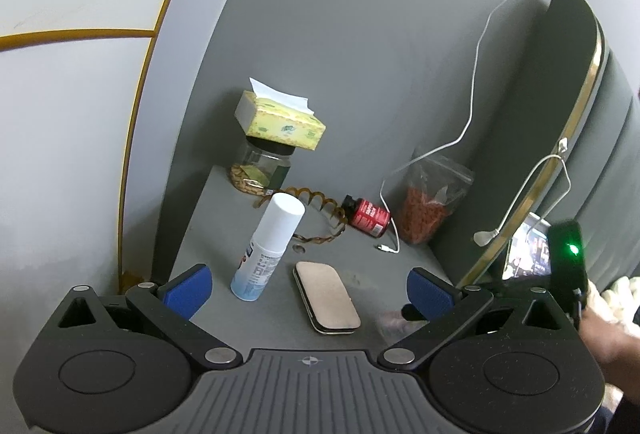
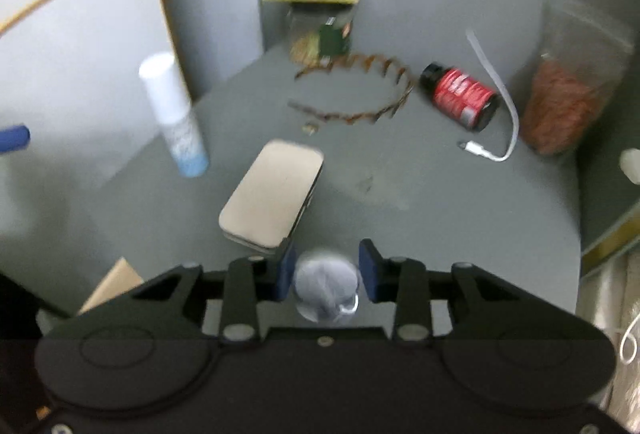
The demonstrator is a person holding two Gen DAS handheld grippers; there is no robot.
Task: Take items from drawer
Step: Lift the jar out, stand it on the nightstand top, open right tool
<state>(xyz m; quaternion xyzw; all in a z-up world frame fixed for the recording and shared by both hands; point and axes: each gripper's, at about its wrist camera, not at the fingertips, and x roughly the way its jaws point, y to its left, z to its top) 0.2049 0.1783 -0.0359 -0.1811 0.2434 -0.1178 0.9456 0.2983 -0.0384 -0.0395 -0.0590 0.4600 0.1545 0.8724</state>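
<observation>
My left gripper point(image 1: 308, 290) is open and empty, low over the front of the grey nightstand top point(image 1: 360, 266), with a beige flat case point(image 1: 326, 296) between its blue pads. A white spray bottle point(image 1: 268, 242) stands just left of the case. My right gripper point(image 2: 326, 270) holds a small round clear-grey object point(image 2: 326, 288) between its blue pads, just above the nightstand's front edge point(image 2: 400, 274). The beige case point(image 2: 272, 194) lies just ahead and left of it. The view is blurred. No drawer shows in either view.
At the back stand a glass jar point(image 1: 260, 170) with a tissue box point(image 1: 284, 122) on it, an amber hairband point(image 1: 320, 210), a red bottle on its side point(image 1: 366, 216), a bag of red bits point(image 1: 428, 210) and a white cable point(image 1: 472, 106). A padded headboard point(image 1: 580, 138) rises on the right.
</observation>
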